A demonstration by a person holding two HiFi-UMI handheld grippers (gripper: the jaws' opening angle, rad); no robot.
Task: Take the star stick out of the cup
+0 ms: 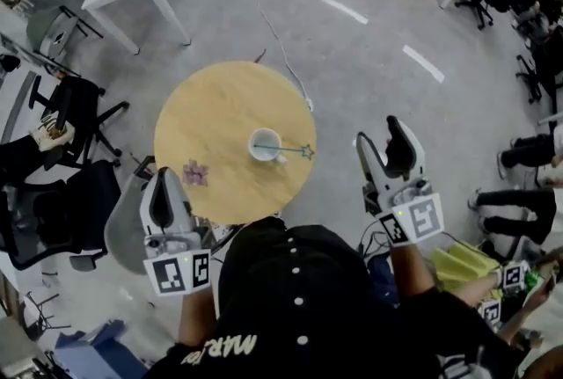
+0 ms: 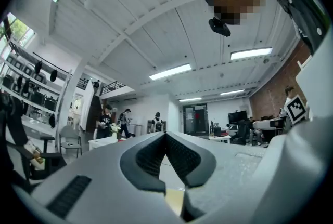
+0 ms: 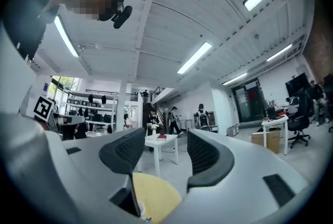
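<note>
1. Hanging just off the 7 o'clock edge of the round wooden table [image 1: 220, 105], the left gripper [image 1: 165, 177] has its jaws pressed together tip to tip with nothing between them. Its own view looks out over the room, not at the cup.
2. A small pink thing [image 1: 195, 173] lies on the tabletop at 7 o'clock, near the left gripper. I cannot tell what it is, and it seems to have no part in the task.
3. The white cup [image 1: 265, 145] stands a little toward 3 o'clock from the table's middle. The star stick [image 1: 290, 149] rests in it, its plain end inside the cup and its star out over the rim, pointing to 3 o'clock. Neither gripper touches it.
4. The right gripper [image 1: 380, 138] is held past the table's 3 o'clock edge, apart from the cup. Its jaws stand wide apart and empty. In the right gripper view only the table's edge and the room show between them.
5. By my reading, the task has not begun: the stick is in the cup. The reach, the grasp on the stick and the lift out are all left to do. The right gripper looks the readier for it, being open and on the side of the star.
</note>
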